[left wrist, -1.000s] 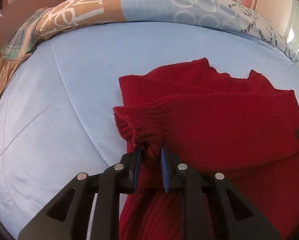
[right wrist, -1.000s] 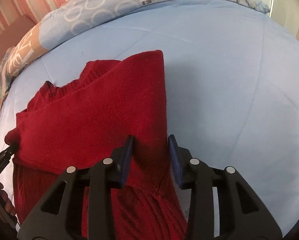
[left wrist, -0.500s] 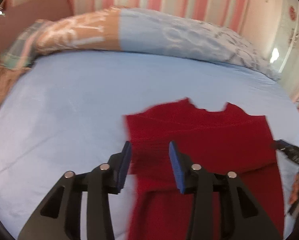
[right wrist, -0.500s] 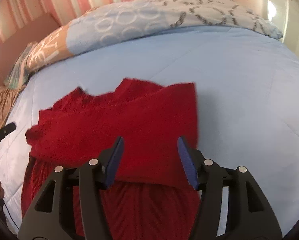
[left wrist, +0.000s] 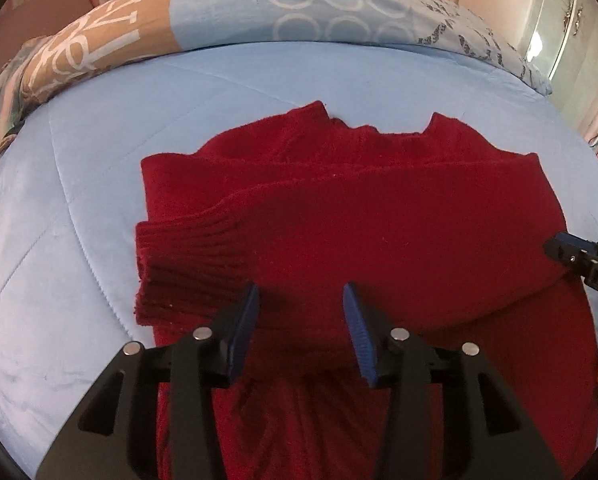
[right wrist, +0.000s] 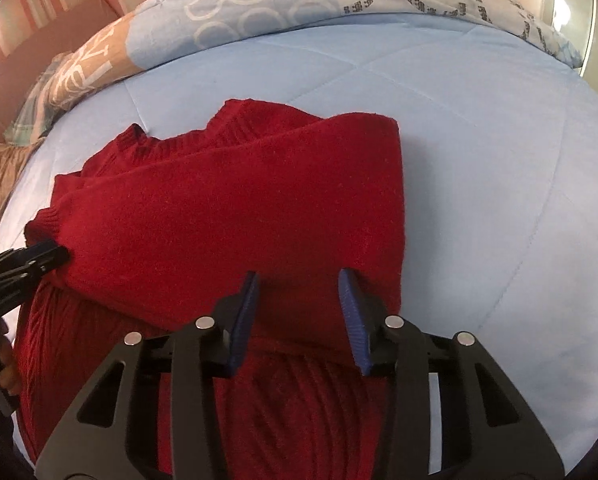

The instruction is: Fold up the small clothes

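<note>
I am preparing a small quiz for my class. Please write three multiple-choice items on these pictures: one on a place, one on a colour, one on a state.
1. Where does the sweater lie?
A. on the blue bed cover
B. on a wooden floor
C. in a basket

2. What colour is the sweater?
A. green
B. red
C. white

3. How are the two grippers?
A. both shut on the sweater
B. one open, one shut
C. both open

Key: 1 A, the bed cover surrounds it. 2 B, it is dark red in both views. 3 C, the left gripper and the right gripper show a wide gap between their fingers.
</note>
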Tool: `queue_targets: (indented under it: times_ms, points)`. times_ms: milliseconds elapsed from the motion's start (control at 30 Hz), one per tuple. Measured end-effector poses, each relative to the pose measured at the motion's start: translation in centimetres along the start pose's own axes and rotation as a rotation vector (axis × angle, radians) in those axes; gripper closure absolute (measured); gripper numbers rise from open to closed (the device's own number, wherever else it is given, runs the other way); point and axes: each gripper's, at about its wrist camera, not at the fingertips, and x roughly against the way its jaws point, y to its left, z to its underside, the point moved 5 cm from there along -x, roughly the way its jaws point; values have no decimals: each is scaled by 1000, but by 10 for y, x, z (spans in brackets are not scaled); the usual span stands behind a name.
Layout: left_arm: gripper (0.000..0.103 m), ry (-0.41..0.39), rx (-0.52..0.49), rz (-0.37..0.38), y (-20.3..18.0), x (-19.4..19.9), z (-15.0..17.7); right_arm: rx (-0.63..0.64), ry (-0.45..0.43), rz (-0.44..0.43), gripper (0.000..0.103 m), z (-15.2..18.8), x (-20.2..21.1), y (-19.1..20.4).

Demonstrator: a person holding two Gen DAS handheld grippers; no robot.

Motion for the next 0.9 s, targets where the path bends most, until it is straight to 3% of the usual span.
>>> queue_targets:
  times_ms: [333,533,700,900]
  points:
    - [57,-45,-8,-10,3,4,3,52,-26,66,56,0,-2,12]
    - [50,-97,5,-33,15,48,13,52,-96,-38,45,-2,32,23]
    - [50,-107,26,-16,26,93,60,46,-148,-139,43,24,82,36]
    - [50,-101,73,15,26,137,123,97,-213,-134,43,73,137,59]
